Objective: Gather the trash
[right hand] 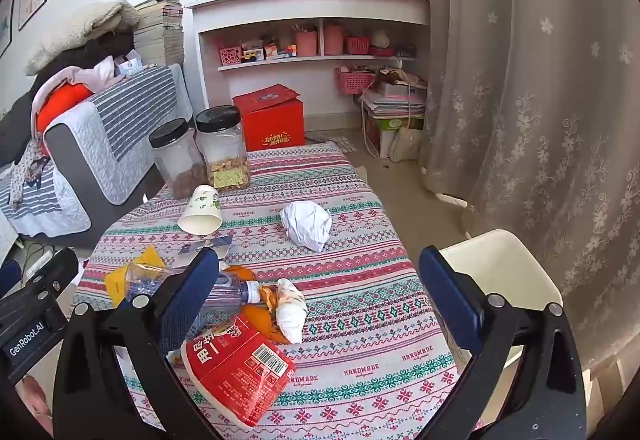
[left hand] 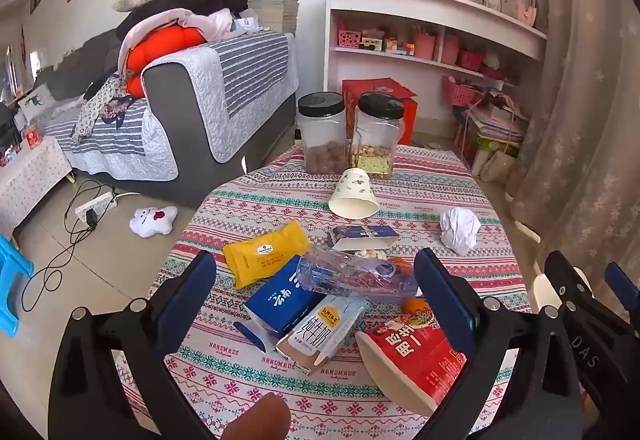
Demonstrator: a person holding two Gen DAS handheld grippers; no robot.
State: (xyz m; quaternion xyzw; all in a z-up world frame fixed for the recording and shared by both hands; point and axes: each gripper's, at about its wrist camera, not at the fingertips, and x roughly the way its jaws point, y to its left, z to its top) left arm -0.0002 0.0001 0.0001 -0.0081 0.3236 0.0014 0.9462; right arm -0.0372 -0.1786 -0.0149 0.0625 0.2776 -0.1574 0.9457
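Trash lies on the patterned tablecloth (left hand: 420, 176). In the left wrist view: a yellow wrapper (left hand: 266, 253), a blue milk carton (left hand: 280, 300), a beige milk carton (left hand: 320, 332), a crushed clear plastic bottle (left hand: 352, 274), a red instant-noodle cup (left hand: 408, 356), a tipped paper cup (left hand: 354, 194), a flattened small blue box (left hand: 364, 236) and a crumpled white paper ball (left hand: 460, 228). My left gripper (left hand: 316, 296) is open above the cartons and bottle. My right gripper (right hand: 320, 292) is open above a soiled tissue wad (right hand: 291, 310) and orange peel (right hand: 260, 316), with the noodle cup (right hand: 236, 372) below and the paper ball (right hand: 306, 224) beyond.
Two black-lidded clear jars (left hand: 322, 132) (left hand: 378, 134) stand at the table's far edge. A white chair (right hand: 500, 272) sits right of the table by the curtain (right hand: 540, 100). A sofa (left hand: 200, 108), a red box (right hand: 272, 120) and shelves (right hand: 316, 32) lie beyond.
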